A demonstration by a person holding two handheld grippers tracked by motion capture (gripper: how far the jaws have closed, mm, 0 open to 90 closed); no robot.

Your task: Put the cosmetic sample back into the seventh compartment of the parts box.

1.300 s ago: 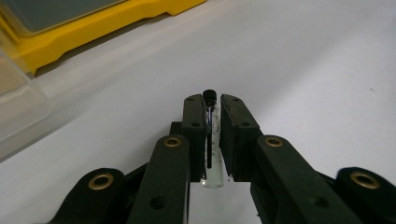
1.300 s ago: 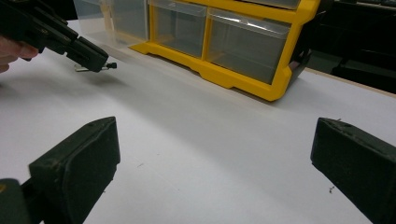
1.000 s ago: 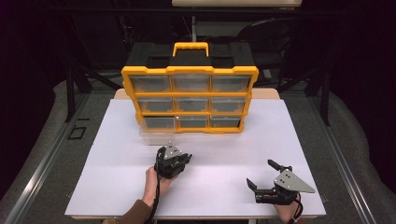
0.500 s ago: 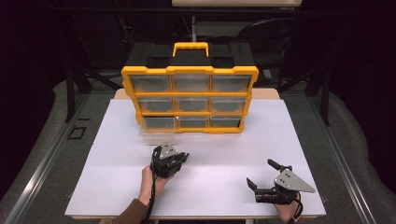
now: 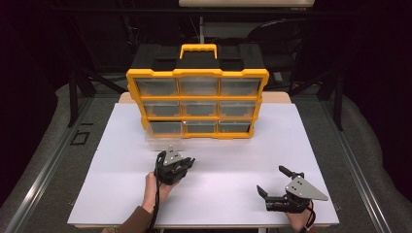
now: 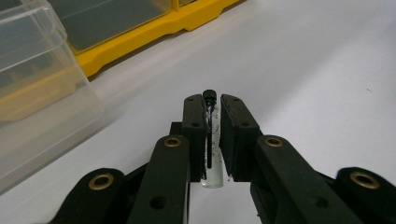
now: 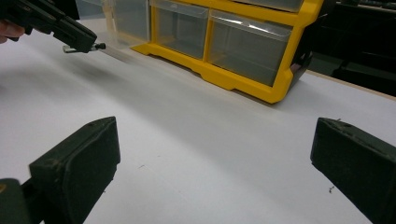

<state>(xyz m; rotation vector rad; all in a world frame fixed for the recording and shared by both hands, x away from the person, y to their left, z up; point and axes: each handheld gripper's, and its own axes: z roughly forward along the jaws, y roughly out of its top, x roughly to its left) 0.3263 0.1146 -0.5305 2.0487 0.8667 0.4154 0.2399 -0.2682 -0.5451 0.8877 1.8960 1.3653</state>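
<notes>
I am pinching a small clear vial [image 6: 212, 140] with a black cap between the jaws of my left gripper [image 5: 180, 162], holding it over the white table [image 5: 233, 160] just in front of the clear drawer [image 5: 163, 140] pulled out of the yellow organizer [image 5: 198, 104]. My right gripper [image 5: 277, 187] is resting near the table's front right edge, its jaws spread wide around nothing.
</notes>
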